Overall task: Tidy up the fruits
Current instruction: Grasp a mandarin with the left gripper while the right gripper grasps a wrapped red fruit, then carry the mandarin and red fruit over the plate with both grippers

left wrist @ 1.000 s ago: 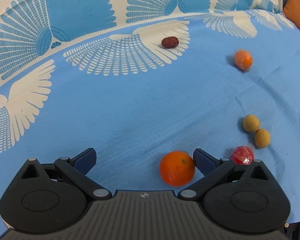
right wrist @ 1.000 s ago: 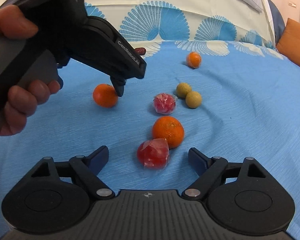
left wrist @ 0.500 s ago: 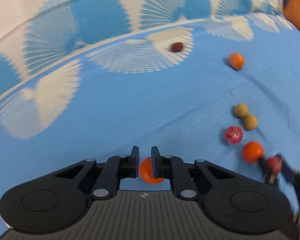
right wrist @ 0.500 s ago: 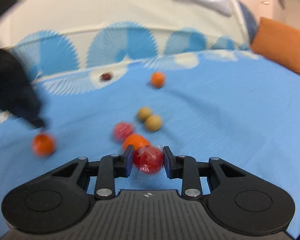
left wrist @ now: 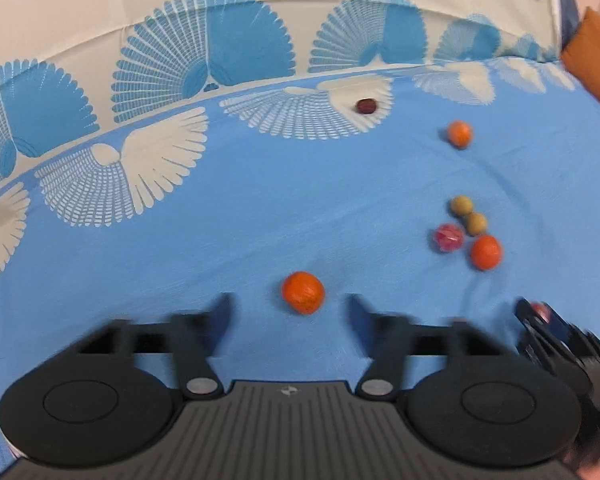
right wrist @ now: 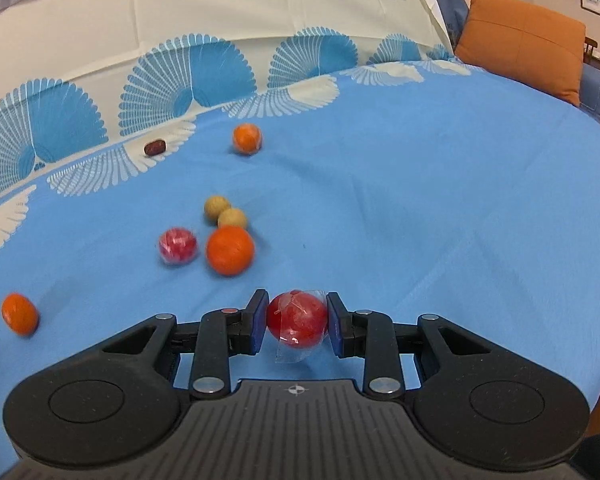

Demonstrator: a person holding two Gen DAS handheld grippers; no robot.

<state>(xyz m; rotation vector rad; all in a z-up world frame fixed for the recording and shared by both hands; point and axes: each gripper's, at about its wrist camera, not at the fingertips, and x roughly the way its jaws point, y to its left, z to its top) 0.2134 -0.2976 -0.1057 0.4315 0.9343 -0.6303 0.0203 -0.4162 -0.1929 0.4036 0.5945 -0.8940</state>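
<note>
- The right gripper [right wrist: 297, 322] is clamping a wrapped red fruit [right wrist: 297, 320] between its pads, above the blue cloth [right wrist: 420, 208].
- The left gripper [left wrist: 288, 312] is opening; its jaws are flanking an orange [left wrist: 303, 293] lying on the cloth, not touching it.
- Two tan fruits [right wrist: 225, 212], another wrapped red fruit [right wrist: 177, 245] and a larger orange [right wrist: 230, 250] are clustering beyond.

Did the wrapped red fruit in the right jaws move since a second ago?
Yes. The wrapped red fruit lay on the blue cloth just in front of the big orange; now the right gripper holds it, farther from that orange.
</note>
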